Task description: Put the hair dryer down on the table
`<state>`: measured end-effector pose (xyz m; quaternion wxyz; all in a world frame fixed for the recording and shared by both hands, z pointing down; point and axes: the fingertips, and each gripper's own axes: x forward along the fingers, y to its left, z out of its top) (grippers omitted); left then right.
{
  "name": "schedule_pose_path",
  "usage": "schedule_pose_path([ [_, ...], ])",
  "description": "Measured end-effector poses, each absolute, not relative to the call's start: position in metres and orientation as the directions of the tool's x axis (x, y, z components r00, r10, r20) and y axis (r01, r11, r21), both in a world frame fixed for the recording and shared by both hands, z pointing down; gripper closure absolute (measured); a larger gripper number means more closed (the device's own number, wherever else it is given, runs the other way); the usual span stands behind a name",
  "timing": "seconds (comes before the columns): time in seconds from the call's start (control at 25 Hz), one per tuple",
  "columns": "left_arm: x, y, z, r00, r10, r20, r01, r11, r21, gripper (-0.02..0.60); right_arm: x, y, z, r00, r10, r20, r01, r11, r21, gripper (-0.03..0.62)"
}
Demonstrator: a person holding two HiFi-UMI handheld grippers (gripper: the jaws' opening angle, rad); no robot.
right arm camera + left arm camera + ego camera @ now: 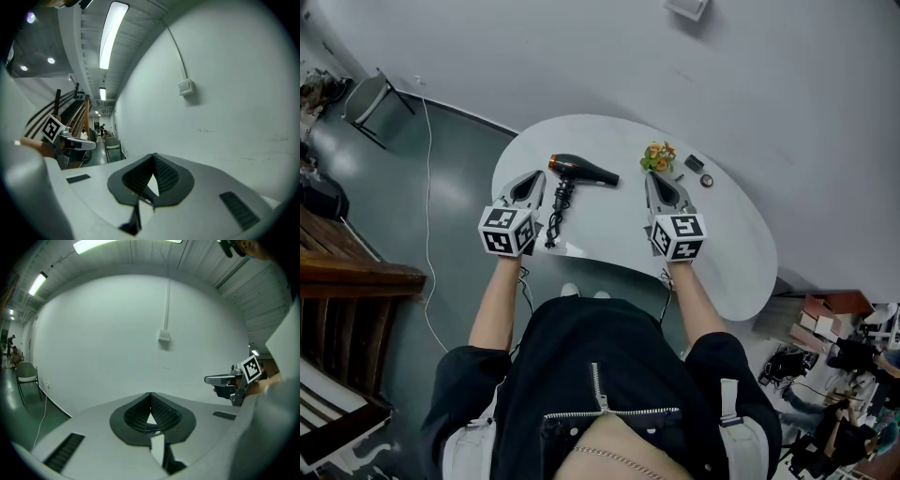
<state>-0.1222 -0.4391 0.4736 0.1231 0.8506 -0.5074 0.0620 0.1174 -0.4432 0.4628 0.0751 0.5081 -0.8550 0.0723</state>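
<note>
Between your two grippers on the white tabletop [609,230], the hair dryer [581,172] lies flat. Its barrel runs 9 to 3 o'clock, orange-ringed end at 9, black tapered end at 3, handle toward 6. Your left gripper [532,182] sits just beside it, your right gripper [658,182] apart from it. Both have their jaws clenched on nothing.

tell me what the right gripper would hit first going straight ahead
Probably the white wall: its own view shows nothing else past the shut tongs of the right gripper. The flowers sit just ahead in the head view but seem lower, on the table.
</note>
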Motion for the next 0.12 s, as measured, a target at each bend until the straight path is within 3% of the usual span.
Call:
schedule_pose_path([
  [0.12,-0.1214,-0.4378,0.476,0.481,-0.844,0.235,-0.876,-0.458,0.149,0.561,0.1167,-0.4419,0.4642,-0.475,-0.856,0.207,-0.878,0.476,-0.045,0.603],
])
